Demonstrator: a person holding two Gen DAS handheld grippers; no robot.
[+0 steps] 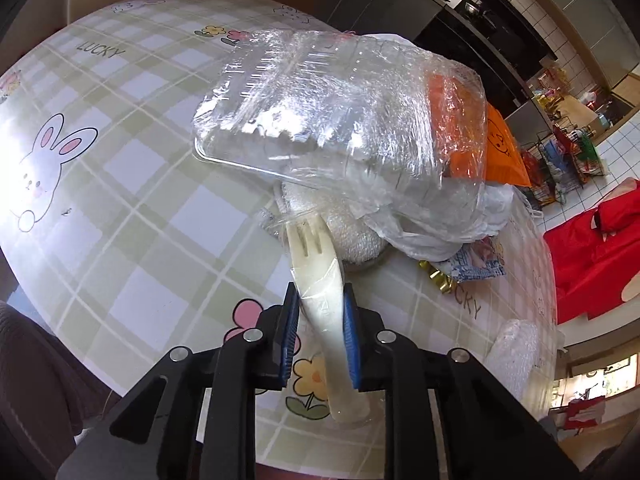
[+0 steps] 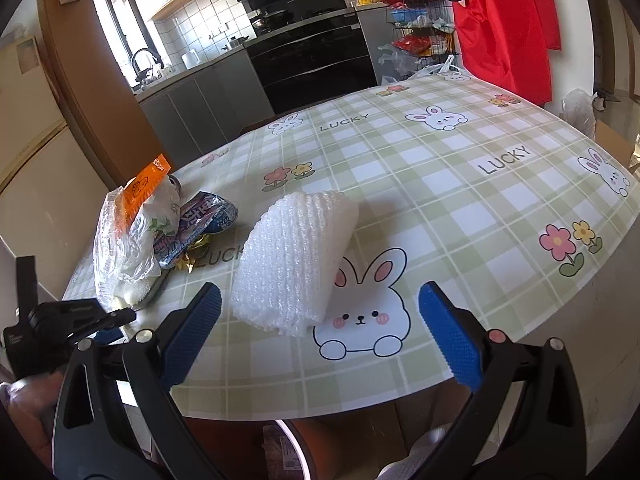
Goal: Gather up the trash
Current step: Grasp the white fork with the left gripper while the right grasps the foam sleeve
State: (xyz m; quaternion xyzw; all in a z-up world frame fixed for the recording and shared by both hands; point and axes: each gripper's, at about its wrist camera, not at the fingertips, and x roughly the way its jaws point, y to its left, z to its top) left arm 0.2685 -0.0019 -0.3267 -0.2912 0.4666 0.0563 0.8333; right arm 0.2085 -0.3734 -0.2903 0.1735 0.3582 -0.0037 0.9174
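Up close, the left gripper (image 1: 320, 300) has its blue pads pinched on the handle of a white plastic fork (image 1: 320, 280); the tines point toward 12 o'clock and slip under a clear plastic clamshell container (image 1: 320, 120) wrapped in crinkled film. That container tops a heap with a white plastic bag (image 1: 460, 220), an orange packet (image 1: 502, 148) at 2 o'clock, a blue snack wrapper (image 1: 476, 264) and a bit of gold foil (image 1: 434, 278) at 4 o'clock. The right gripper (image 2: 320, 304) stands wide, nothing between its pads, with a folded white foam net sleeve (image 2: 296, 260) lying just ahead at 12 o'clock; the heap sits at its 10 o'clock.

Everything rests on a table (image 2: 460, 200) covered in a green plaid cloth printed with rabbits, flowers and the word LUCKY. Beyond it are a black oven range (image 2: 312, 52), grey cabinets, white wall tiles, a wire rack (image 2: 420, 36) of groceries and a red garment (image 2: 504, 24).

Sun glare washes out the cloth at 9 o'clock in the left view. The fork's lower handle is half hidden behind the pads, and what lies under the clamshell is hard to make out.
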